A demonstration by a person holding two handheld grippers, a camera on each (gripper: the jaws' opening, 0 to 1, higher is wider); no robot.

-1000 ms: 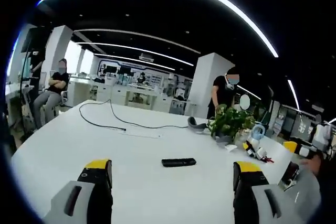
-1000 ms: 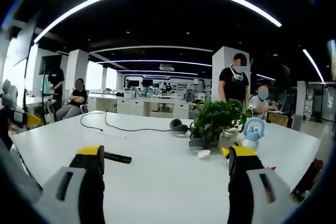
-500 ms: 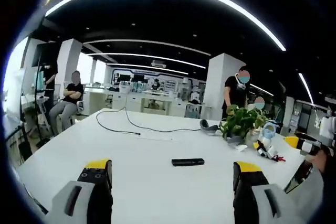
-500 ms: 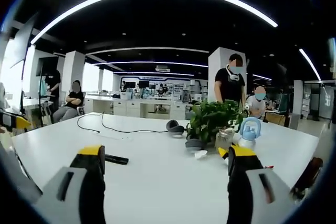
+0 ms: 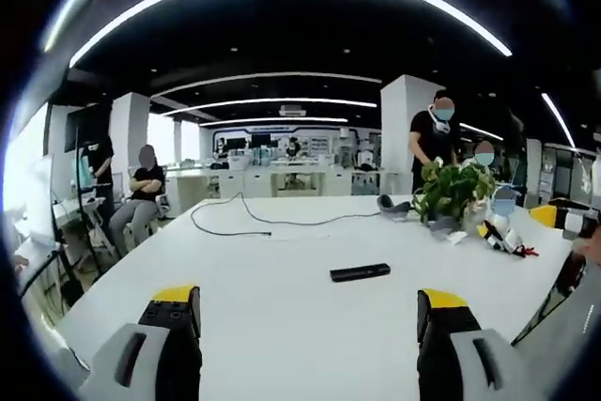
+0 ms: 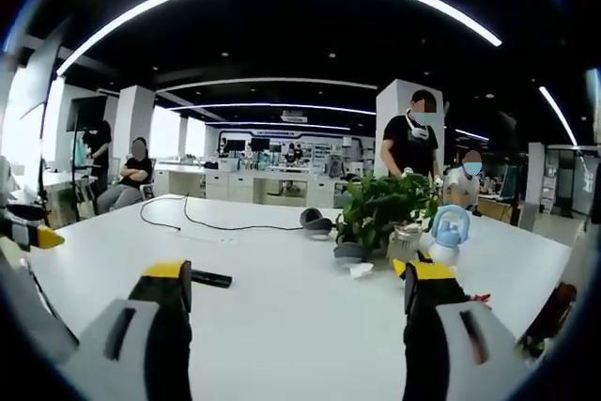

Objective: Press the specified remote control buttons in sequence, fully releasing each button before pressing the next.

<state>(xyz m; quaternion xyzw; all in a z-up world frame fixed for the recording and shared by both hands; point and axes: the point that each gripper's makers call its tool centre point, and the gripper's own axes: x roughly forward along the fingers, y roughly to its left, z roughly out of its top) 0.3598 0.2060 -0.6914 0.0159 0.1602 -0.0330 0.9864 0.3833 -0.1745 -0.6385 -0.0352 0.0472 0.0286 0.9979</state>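
Note:
A slim black remote control [image 5: 360, 272] lies flat on the white table [image 5: 282, 326], some way beyond my left gripper [image 5: 310, 302], whose jaws stand wide apart and open with nothing between them. In the right gripper view the remote control [image 6: 210, 279] lies to the left, just past the left jaw of my right gripper [image 6: 296, 279], which is also open and empty. The yellow tip of the left gripper [image 6: 38, 237] pokes in at the left edge of the right gripper view.
A potted green plant [image 6: 380, 213], grey headphones [image 6: 315, 223], a small blue-and-white fan [image 6: 446, 232] and a black cable [image 6: 188, 223] sit at the table's far side. One person stands behind the plant [image 6: 408, 143]; others sit at the left [image 6: 131, 180].
The left gripper view has swung and levelled, so the remote now sits further right and a bit nearer. The right gripper view has barely shifted. Both grippers stay open.

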